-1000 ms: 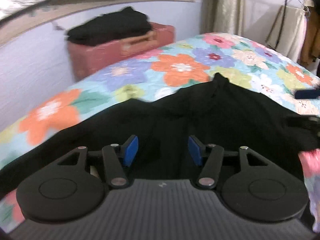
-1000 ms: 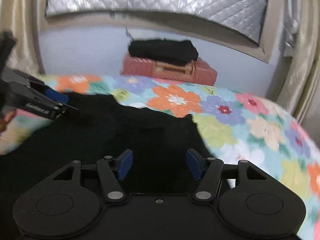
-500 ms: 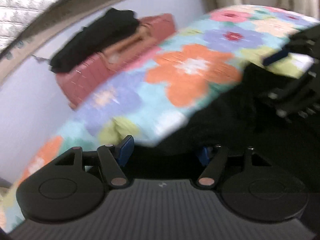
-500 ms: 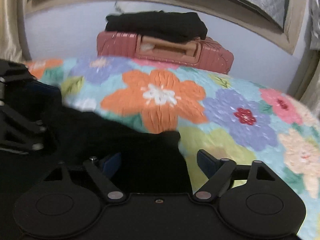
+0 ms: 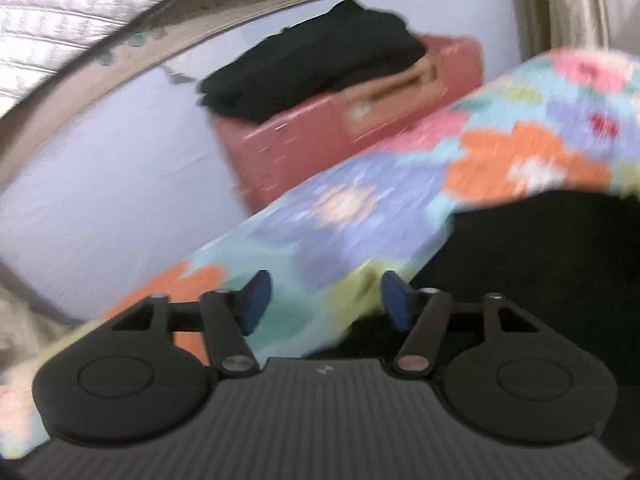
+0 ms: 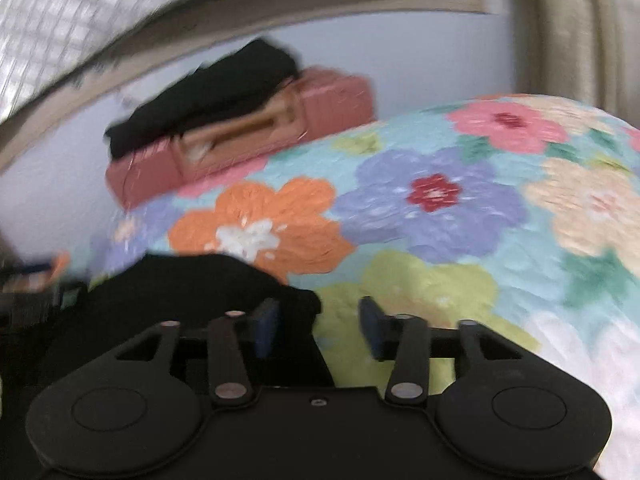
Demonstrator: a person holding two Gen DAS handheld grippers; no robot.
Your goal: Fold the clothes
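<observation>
A black garment [image 5: 532, 264] lies on the floral bedspread [image 5: 360, 216]. In the left wrist view it fills the lower right, and my left gripper [image 5: 324, 300] is open at its left edge, over bare bedspread. In the right wrist view the garment [image 6: 180, 292] lies at the lower left, with a corner of it reaching between the pads. My right gripper [image 6: 316, 324] is open there, its left pad over the cloth and its right pad over the bedspread [image 6: 460, 208]. Both views are blurred by motion.
A red suitcase [image 5: 340, 128] stands against the wall beyond the bed, with a stack of folded black clothes [image 5: 312, 60] on top. It also shows in the right wrist view [image 6: 248, 136]. A beige curtain [image 6: 576, 32] hangs at the right.
Both grippers have swung toward the far edge of the garment. The left one has moved off the cloth to its left edge. The right one now sits at the garment's corner.
</observation>
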